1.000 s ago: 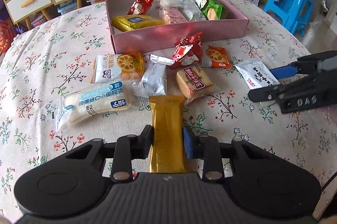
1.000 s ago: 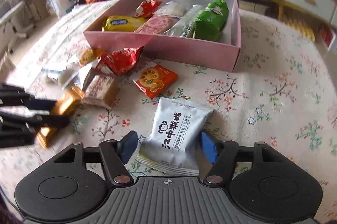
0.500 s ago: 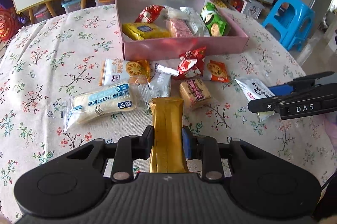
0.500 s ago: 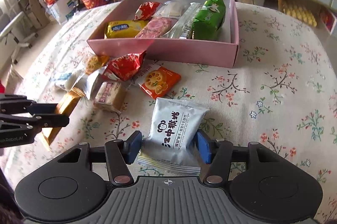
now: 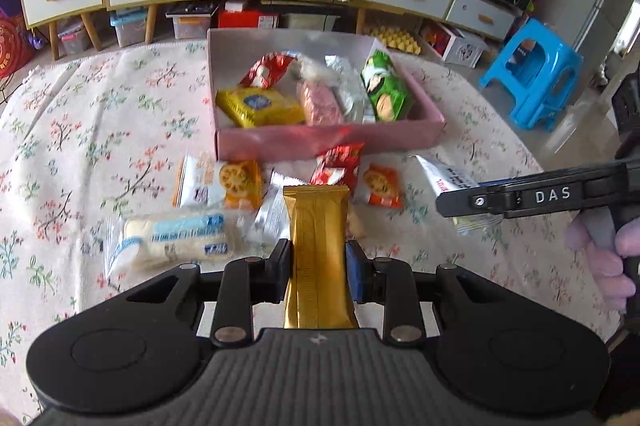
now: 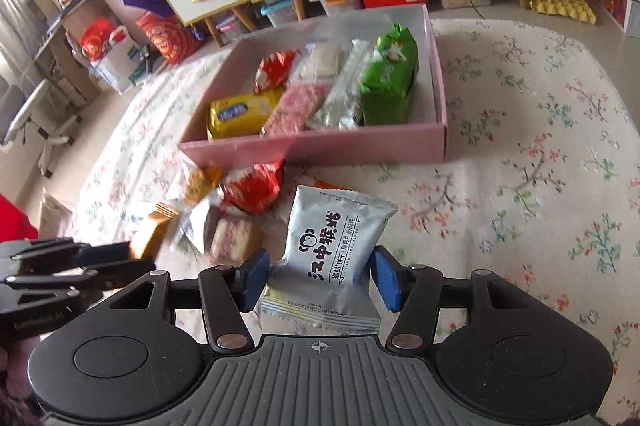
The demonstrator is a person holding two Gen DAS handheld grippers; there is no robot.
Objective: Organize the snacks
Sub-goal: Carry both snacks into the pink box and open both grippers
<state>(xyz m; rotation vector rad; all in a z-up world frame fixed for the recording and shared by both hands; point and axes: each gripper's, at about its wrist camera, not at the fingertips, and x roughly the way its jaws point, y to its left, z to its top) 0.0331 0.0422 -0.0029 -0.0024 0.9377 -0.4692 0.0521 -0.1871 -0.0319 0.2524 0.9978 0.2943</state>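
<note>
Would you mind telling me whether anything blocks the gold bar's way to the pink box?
Nothing visible does: the gold bar is lifted above the loose snacks lying before the open-topped pink box.

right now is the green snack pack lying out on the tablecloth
No, the green snack pack sits inside the pink box, against its right wall, next to a silver packet.

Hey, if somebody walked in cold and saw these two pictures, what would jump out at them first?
Probably the pink box at the far side of the flowery tablecloth, already part full of snacks, with a bright green packet along its right wall. Next, each pair of tongs grips a snack: the left tongs a gold bar, the right tongs a pale grey biscuit packet. More wrapped snacks lie loose before the box.
</note>
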